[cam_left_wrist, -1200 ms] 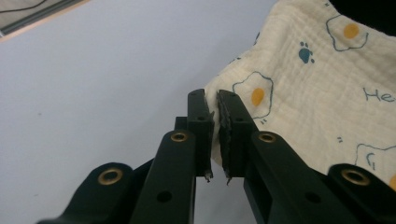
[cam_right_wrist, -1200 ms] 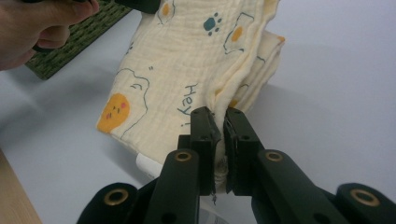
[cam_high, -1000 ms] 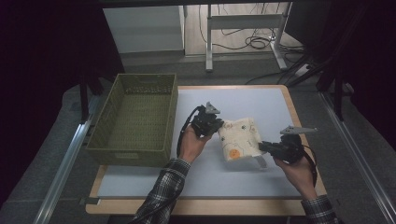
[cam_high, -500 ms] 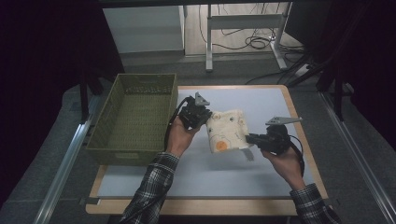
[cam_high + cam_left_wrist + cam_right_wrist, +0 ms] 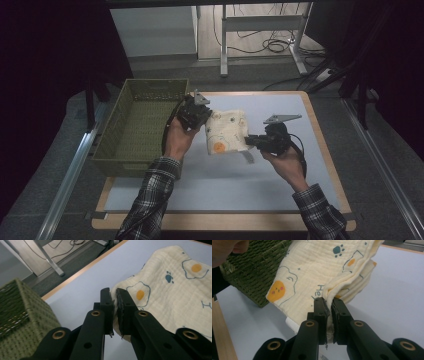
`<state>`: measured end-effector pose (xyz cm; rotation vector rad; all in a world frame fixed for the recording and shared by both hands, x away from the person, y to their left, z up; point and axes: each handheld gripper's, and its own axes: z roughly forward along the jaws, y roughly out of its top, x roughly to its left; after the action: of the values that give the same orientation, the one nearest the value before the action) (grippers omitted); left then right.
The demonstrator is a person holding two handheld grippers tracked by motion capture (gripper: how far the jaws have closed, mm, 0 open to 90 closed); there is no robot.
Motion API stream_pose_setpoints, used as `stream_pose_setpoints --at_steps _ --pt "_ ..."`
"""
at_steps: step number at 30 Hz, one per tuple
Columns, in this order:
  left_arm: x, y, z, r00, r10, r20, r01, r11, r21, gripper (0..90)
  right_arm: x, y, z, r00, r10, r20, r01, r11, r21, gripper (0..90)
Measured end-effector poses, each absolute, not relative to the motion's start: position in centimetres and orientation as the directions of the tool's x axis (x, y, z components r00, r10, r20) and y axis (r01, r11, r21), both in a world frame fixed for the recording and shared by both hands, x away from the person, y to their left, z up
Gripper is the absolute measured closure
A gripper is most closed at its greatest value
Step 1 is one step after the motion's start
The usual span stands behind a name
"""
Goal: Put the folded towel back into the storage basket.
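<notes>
A folded cream cloth [image 5: 226, 132] printed with orange blobs and blue paw marks hangs between the two grippers above the blue mat. My left gripper [image 5: 203, 118] is shut on its left edge, seen close up with the cloth [image 5: 172, 290] pinched in the left gripper [image 5: 115, 307]. My right gripper [image 5: 251, 141] is shut on the cloth's right side; in the right gripper view the folded layers [image 5: 322, 272] rise out of the right gripper [image 5: 328, 305]. A white label [image 5: 248, 156] dangles under the cloth.
A green woven basket [image 5: 131, 150] stands at the left of the mat, right beside the left hand. The wooden table edge [image 5: 320, 135] runs along the right. Table legs and cables lie on the floor beyond the table.
Both grippers have carried the cloth up off the mat and leftwards, toward the basket. The grip of each has stayed the same.
</notes>
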<state>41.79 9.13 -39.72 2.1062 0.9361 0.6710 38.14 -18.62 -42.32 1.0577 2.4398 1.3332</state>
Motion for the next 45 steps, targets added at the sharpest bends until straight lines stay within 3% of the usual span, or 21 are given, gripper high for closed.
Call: stream_pose_setpoints --at_steps 23,45 --pt "42.4 13.5 -37.1 0.518 0.810 0.276 0.398 -0.514 0.760 84.0 40.0 -12.4 -40.5 -0.765 0.610 0.206 0.497 0.357 0.791 83.1" --pt "41.7 19.4 -35.9 0.428 0.846 0.318 0.434 -0.501 0.749 84.0 40.7 -5.2 -40.2 -0.811 0.550 0.198 0.455 0.381 0.805 83.1"
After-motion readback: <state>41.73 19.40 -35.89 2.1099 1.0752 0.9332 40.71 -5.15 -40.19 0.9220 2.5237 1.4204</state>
